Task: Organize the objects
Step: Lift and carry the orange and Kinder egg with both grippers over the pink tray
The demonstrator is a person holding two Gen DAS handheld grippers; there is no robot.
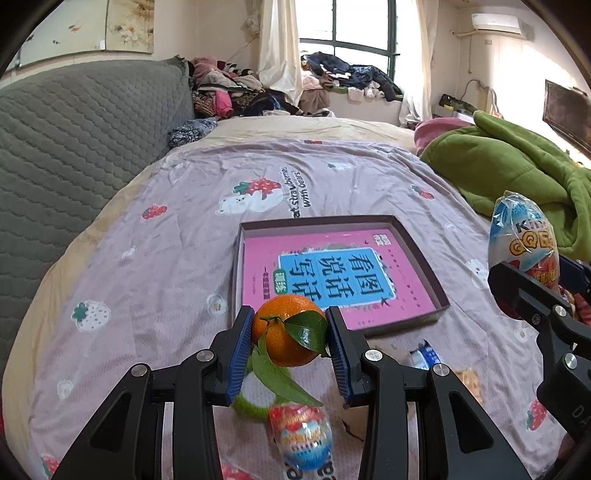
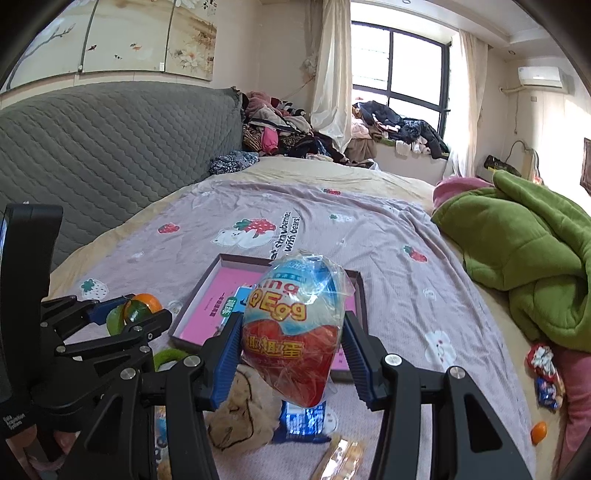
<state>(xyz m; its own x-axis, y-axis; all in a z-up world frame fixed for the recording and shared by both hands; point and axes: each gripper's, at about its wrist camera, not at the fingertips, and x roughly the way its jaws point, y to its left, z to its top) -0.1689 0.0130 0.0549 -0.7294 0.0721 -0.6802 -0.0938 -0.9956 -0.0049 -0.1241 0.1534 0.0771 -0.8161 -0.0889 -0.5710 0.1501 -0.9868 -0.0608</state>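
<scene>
Orange tangerine (image 1: 286, 338), soft, is being clasped mid-body by left hand-held gripper (image 1: 290, 341); crinkly, slippery wrapped egg (image 2: 295, 328) by right hand-held gripper (image 2: 293, 354).

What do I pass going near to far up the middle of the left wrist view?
Wrapped egg lying on the bedspread → mandarin held in the left gripper → shallow box holding the pink book → strawberry bear print → clothes pile → window.
</scene>
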